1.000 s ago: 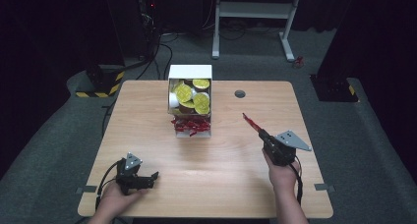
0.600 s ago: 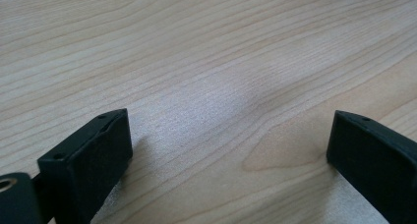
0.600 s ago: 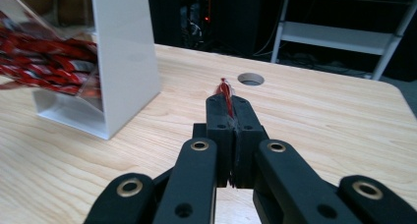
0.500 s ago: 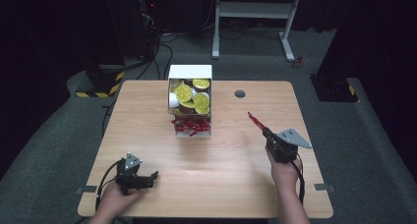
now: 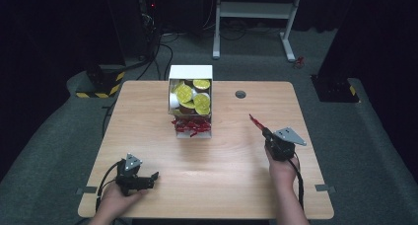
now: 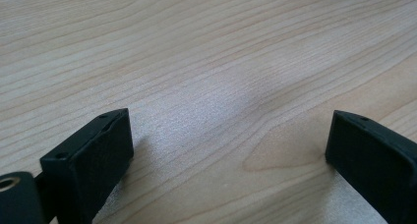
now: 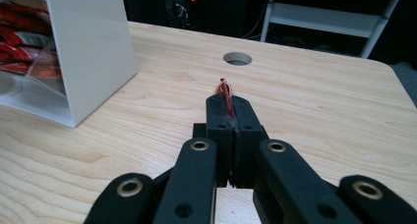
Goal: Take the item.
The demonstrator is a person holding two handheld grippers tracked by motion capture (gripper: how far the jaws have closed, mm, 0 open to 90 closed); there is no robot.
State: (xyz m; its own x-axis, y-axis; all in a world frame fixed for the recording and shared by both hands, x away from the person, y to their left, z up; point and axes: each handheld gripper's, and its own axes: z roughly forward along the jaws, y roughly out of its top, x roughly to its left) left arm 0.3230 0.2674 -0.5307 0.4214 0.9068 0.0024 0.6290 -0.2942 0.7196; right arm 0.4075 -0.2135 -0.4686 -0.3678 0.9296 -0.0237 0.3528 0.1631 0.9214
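My right gripper [image 5: 264, 131] [image 7: 231, 106] is shut on a thin red sachet [image 5: 255, 121] [image 7: 225, 89], whose end sticks out past the jaws. It hovers over the right half of the wooden table [image 5: 226, 166], pointing toward the far left. A white display box [image 5: 191, 70] [image 7: 91, 47] stands at the table's far middle, holding gold-lidded cups [image 5: 185, 93] above and red sachets [image 5: 191, 125] [image 7: 19, 37] below. My left gripper [image 5: 152, 177] [image 6: 228, 150] rests near the front left edge, open, with only bare wood between its jaws.
A round cable hole [image 5: 240, 94] [image 7: 237, 58] lies in the tabletop to the right of the box. Beyond the far edge stand a white frame [image 5: 256, 10] and dark equipment with cables on the grey floor.
My right gripper has shifted a little to the right and lower, carrying the red sachet with it. The left gripper has stayed put.
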